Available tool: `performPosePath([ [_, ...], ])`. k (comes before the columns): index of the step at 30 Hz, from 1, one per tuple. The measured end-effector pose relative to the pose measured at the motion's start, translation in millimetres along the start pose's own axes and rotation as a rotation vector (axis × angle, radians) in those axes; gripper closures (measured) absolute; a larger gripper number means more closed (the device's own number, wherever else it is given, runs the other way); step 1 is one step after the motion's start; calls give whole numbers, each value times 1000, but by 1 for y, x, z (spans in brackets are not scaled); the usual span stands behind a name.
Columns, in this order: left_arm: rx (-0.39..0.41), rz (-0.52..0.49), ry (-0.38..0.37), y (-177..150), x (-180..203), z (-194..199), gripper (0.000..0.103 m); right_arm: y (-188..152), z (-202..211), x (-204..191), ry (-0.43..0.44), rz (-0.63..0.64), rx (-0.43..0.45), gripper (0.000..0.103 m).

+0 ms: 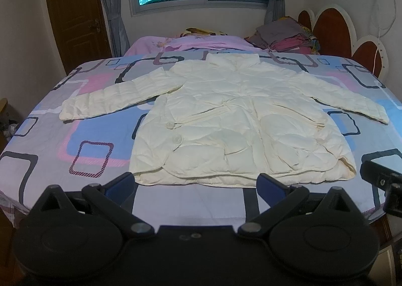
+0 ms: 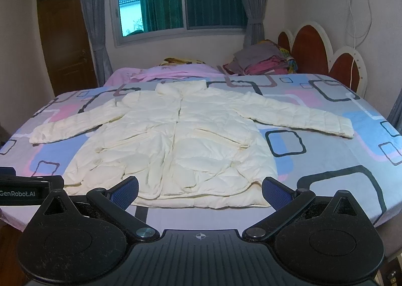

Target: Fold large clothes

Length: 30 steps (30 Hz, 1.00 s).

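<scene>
A cream padded jacket [image 1: 226, 120] [image 2: 176, 140] lies flat on the bed, front up, collar toward the window, both sleeves spread out to the sides. Its hem is nearest me. My left gripper [image 1: 198, 185] hovers open just short of the hem, nothing between its blue-padded fingers. In the right wrist view my right gripper [image 2: 201, 191] is also open and empty, its fingers either side of the hem's middle. The right gripper's edge [image 1: 384, 180] shows at the right of the left wrist view; the left gripper's body [image 2: 22, 189] shows at the left of the right wrist view.
The bed sheet [image 1: 75, 140] [image 2: 339, 155] has blue, pink and grey squares. Folded clothes [image 1: 284, 34] [image 2: 263, 59] are stacked by the headboard [image 2: 314, 52] at the back right. A pink blanket [image 1: 191, 43] lies behind the collar. A door [image 1: 75, 14] stands at left.
</scene>
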<state>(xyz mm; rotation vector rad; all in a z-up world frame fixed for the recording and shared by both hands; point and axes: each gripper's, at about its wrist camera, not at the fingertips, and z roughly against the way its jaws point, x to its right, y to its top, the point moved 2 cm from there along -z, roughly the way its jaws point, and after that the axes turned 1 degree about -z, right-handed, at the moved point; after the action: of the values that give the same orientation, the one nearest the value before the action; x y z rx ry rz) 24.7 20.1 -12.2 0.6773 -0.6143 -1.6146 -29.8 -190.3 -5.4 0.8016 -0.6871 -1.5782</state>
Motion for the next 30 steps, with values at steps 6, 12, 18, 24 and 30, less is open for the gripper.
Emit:
performPosePath([
  [6, -11, 3, 4, 11, -4, -15, 0, 7, -15, 4, -15, -7, -2, 0],
  [12, -11, 0, 6, 25, -9, -36, 0, 14, -36, 11, -48, -21, -1, 0],
  [18, -24, 0, -8, 47, -17, -73, 0, 27, -65, 17, -91, -42, 8, 0],
  [24, -30, -26, -45, 74, -21, -120, 0, 47, -108, 21, -143, -91, -1, 0],
  [30, -29, -56, -82, 103, -29, -165, 0, 65, -146, 17, -199, -117, -3, 0],
])
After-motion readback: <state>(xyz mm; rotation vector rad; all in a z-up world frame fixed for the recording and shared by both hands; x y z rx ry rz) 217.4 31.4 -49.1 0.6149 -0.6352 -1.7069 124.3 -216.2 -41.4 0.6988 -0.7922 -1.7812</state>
